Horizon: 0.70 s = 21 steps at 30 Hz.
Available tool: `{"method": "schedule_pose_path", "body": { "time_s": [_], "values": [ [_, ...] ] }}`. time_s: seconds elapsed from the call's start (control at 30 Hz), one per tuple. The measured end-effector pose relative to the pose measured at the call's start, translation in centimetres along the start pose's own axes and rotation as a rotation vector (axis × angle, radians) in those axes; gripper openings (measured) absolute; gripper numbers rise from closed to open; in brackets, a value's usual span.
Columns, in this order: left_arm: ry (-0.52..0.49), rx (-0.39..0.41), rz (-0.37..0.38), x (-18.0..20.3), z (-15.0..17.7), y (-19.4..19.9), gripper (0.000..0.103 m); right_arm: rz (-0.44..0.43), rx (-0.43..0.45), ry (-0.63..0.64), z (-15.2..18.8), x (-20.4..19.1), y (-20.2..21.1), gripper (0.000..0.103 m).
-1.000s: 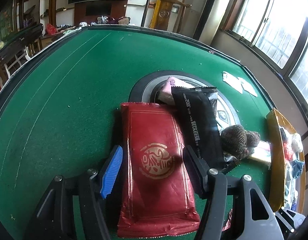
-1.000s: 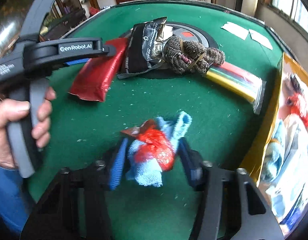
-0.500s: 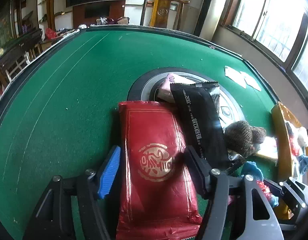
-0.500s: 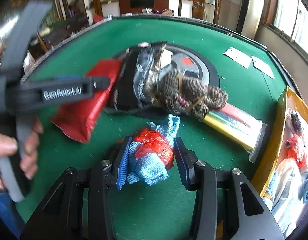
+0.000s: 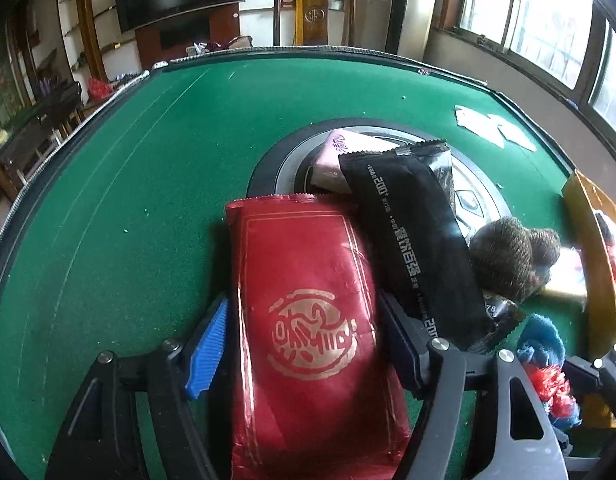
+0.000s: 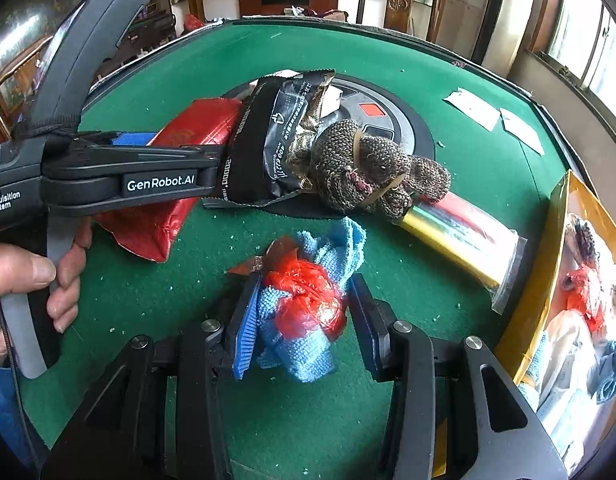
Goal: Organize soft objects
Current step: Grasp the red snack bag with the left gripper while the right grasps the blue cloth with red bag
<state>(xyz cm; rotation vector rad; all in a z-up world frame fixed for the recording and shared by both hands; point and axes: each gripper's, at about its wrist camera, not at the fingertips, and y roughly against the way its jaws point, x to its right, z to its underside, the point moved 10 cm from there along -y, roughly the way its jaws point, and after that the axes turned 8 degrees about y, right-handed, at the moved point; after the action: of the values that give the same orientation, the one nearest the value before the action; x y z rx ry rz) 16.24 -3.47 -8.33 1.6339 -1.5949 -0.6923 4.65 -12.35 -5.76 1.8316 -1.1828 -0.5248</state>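
A red foil packet (image 5: 308, 300) lies lengthwise between the fingers of my left gripper (image 5: 303, 308), whose pads sit against its two long sides. The packet's far end rests at the round disc (image 5: 275, 168). My right gripper (image 6: 303, 292) is shut on a bundle of blue cloth and red plastic (image 6: 308, 344), just above the green felt. That bundle also shows at the lower right of the left wrist view as the blue and red bundle (image 5: 544, 360). A person's hand (image 6: 27, 280) holds the left gripper.
A black packet (image 6: 263, 140) and a pink packet (image 5: 340, 152) lie on the disc beside a brown knitted item (image 6: 364, 168). A bag of coloured rolls (image 6: 460, 236) lies to the right. A yellow box (image 6: 548, 260) with soft items stands at the right table edge. White papers (image 6: 472, 108) lie far right.
The right jaws have closed in on the blue and red bundle. The right gripper with its bundle has come into the left wrist view's lower right. The red packet stays between the left fingers.
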Motion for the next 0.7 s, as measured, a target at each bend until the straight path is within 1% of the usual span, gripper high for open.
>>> {"method": "schedule_pose_path", "body": {
  "time_s": [0.07, 0.1, 0.2, 0.37, 0.4, 0.5, 0.57, 0.7],
  "values": [
    [0.0, 0.003, -0.001, -0.2, 0.1, 0.4, 0.063, 0.0, -0.001, -0.003, 0.1, 0.1, 0.0, 0.042],
    [-0.008, 0.007, -0.014, -0.3, 0.1, 0.6, 0.062, -0.003, -0.002, -0.007, 0.1, 0.2, 0.0, 0.042],
    [0.003, 0.026, -0.036, -0.9, -0.1, 1.0, 0.06, -0.01, -0.003, -0.02, 0.2, 0.4, 0.1, 0.042],
    [0.08, 0.068, -0.006, -2.2, -0.7, 2.3, 0.06, -0.019, 0.027, -0.02, 0.1, 0.6, 0.6, 0.042],
    [0.088, 0.076, 0.001, -2.3, -0.9, 2.5, 0.06, -0.015, 0.031, -0.016, 0.1, 0.6, 0.8, 0.037],
    [0.108, 0.116, 0.028, -2.3, -1.4, 3.5, 0.06, -0.018, 0.072, -0.019, -0.3, 0.7, 1.9, 0.036],
    [0.119, 0.139, 0.055, -2.1, -1.7, 4.1, 0.06, -0.029, 0.117, -0.043, -0.8, 1.3, 2.9, 0.037],
    [0.113, 0.153, 0.1, -1.0, -1.7, 4.6, 0.06, -0.032, 0.197, -0.106, -1.5, 3.1, 4.7, 0.037]
  ]
}}
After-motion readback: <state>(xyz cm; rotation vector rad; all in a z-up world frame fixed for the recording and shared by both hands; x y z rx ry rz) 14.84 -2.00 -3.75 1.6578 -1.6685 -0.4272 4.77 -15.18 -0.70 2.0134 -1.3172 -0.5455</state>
